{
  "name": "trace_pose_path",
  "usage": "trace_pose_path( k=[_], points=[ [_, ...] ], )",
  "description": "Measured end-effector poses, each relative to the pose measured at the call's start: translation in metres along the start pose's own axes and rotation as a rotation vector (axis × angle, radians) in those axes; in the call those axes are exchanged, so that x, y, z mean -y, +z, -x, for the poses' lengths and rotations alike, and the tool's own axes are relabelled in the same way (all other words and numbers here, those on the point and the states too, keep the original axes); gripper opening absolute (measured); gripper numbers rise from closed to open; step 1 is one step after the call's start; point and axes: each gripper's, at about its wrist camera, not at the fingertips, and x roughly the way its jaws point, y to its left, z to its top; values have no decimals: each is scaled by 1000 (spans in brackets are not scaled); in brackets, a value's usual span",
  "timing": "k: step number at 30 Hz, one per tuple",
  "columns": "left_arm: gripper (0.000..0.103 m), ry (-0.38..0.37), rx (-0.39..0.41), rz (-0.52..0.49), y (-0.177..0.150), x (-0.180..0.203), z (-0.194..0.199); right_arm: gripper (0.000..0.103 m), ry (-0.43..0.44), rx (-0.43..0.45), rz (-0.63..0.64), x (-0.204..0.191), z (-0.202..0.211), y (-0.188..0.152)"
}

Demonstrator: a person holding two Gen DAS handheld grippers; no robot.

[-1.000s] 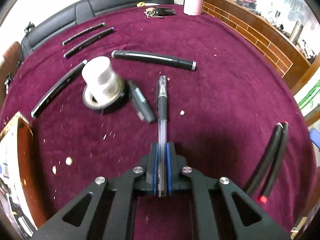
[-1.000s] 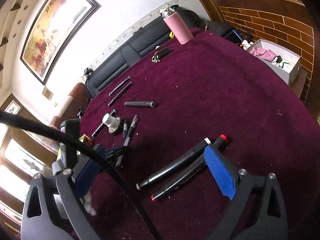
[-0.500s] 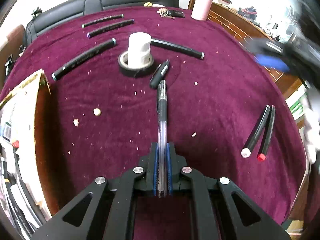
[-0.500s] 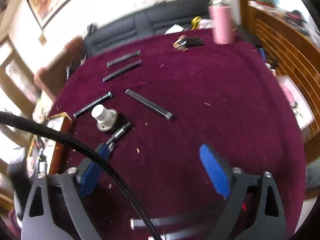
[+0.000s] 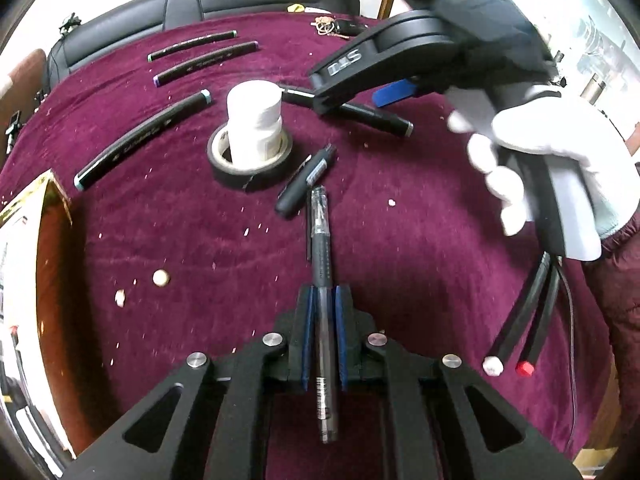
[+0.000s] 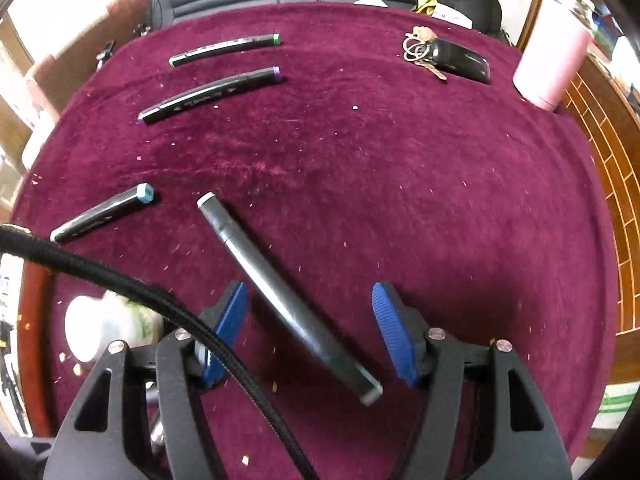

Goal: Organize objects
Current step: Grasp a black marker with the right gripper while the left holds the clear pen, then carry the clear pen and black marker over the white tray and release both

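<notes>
My left gripper is shut on a clear gel pen, held level above the maroon tablecloth. My right gripper is open, its blue pads on either side of a black grey-capped marker lying diagonally on the cloth. In the left wrist view the right gripper, held by a white-gloved hand, hangs over that marker. A short black pen lies beside a tape roll with a white bottle in it.
Three more black markers lie at the far left: teal-capped, purple-capped, green-capped. Two markers with white and red caps lie at the right. Keys and a pink tumbler stand at the back. A wooden box edge is at the left.
My right gripper has swung across the table and come down over the grey-capped marker, jaws open. My left gripper has kept the gel pen and drawn back slightly.
</notes>
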Motion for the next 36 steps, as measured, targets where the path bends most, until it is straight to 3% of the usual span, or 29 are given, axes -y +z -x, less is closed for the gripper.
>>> trace_pose_path(
  k=[4,5,6,7,8,9,13,18,29,36],
  points=[
    [32,-16,55,-18,-1,10,-2,65,-38,-1,32,-8,-3,2],
    [32,8,62,-52,-2,17,-3,60,-59,4,50,-12,-3,0],
    [32,25,63,-76,-4,20,-3,48,-61,11,59,-15,-1,-2],
    [24,15,61,-82,-5,20,-1,38,-61,9,62,-17,0,-3],
    [12,-20,54,-64,-5,16,1,20,-79,2,68,-18,3,-7],
    [6,-59,37,-41,-5,11,2,13,-79,-5,63,-18,5,-9],
    [6,-94,64,10,-14,-5,19,12,-20,-6,19,-11,18,-26],
    [7,-110,109,44,-24,-17,46,12,120,34,-62,-5,46,-60],
    [7,-124,191,117,-58,-42,95,13,639,23,-317,5,71,-139],
    [7,-94,254,194,-81,-83,135,13,810,33,-278,-57,93,-145]
  ],
)
